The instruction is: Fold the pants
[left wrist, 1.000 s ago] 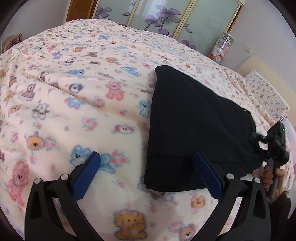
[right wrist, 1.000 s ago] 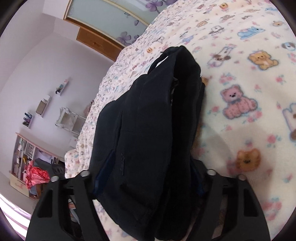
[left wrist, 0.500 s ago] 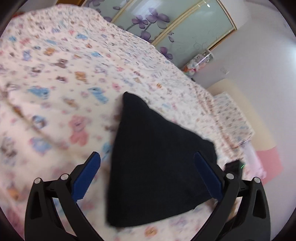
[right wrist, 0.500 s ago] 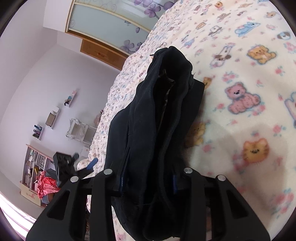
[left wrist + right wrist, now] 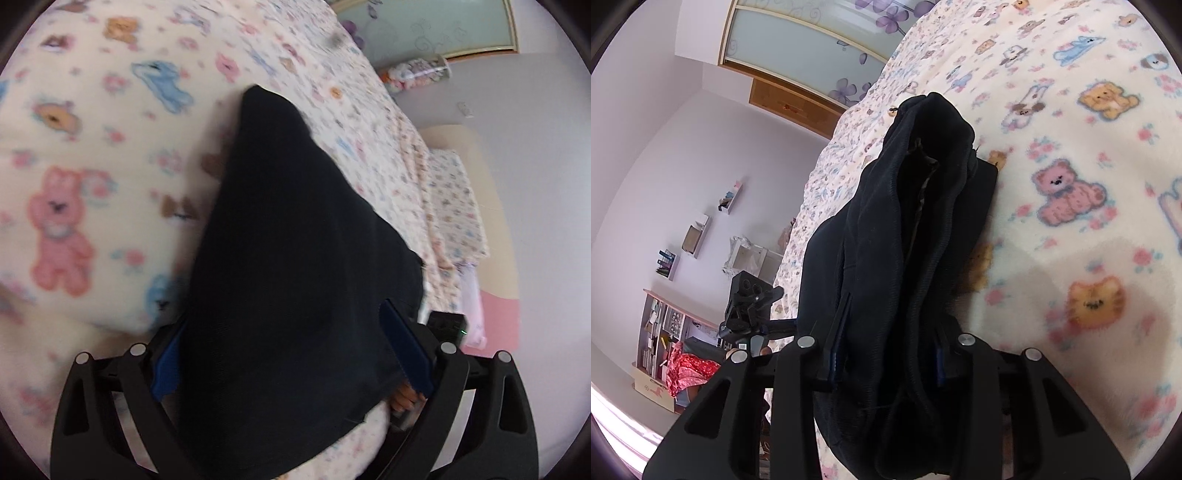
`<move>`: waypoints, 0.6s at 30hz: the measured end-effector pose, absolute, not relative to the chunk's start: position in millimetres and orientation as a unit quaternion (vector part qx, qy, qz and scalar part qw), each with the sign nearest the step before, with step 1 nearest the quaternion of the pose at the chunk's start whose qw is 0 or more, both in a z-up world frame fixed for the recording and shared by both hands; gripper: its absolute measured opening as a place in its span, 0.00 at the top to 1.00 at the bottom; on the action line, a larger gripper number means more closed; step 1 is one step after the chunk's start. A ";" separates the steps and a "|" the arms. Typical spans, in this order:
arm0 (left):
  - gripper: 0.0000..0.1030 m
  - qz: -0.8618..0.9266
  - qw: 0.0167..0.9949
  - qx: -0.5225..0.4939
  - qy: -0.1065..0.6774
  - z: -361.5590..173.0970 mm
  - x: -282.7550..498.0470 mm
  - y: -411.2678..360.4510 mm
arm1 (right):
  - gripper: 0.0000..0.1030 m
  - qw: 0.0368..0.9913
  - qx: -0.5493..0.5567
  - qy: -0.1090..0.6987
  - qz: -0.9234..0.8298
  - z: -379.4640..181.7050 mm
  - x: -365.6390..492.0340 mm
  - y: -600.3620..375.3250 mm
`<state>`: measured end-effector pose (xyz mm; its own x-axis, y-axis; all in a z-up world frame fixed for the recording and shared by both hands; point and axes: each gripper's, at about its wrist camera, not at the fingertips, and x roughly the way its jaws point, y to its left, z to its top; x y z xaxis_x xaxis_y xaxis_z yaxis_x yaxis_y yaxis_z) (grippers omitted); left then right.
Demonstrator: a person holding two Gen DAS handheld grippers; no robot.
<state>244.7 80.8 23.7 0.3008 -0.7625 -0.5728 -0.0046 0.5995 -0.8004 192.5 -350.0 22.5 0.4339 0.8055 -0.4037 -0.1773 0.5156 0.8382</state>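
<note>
The black pants (image 5: 295,258) lay on the bed, already doubled lengthwise into a long, narrow stack that ran away from the near edge, and I judged the first fold complete with at least one crosswise fold still outstanding. The right gripper (image 5: 886,360) held the near, bunched end, its jaws narrowed and pressing on several thick layers of the cloth. The left gripper (image 5: 291,350) straddled the other near portion of the garment, its jaws wide and closing, the fabric between them but the blue pads (image 5: 406,350) not yet seen to bear on it; from the right wrist view this same tool appeared just beside the pants' outer edge (image 5: 750,306). A few fingertips (image 5: 404,398) of the person showed beyond the left gripper's right pad. The layers at the right-hand end gaped and were not squared, which I judged would need smoothing before the next fold. The fleece blanket (image 5: 92,166), cream with printed bears and rabbits, covered the bed (image 5: 1071,147) and looked soft and yielding. Beyond it stood a sliding wardrobe (image 5: 812,48) with purple flower glazing, lilac walls, small wall shelves (image 5: 698,232), a cluttered bookcase (image 5: 657,332) and a pillow (image 5: 454,206) against the headboard.
</note>
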 end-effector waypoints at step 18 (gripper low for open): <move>0.56 -0.212 0.737 -0.391 0.509 20.3 249.6 77.8 | 0.63 0.752 0.392 0.425 0.316 7.7 188.4 -358.8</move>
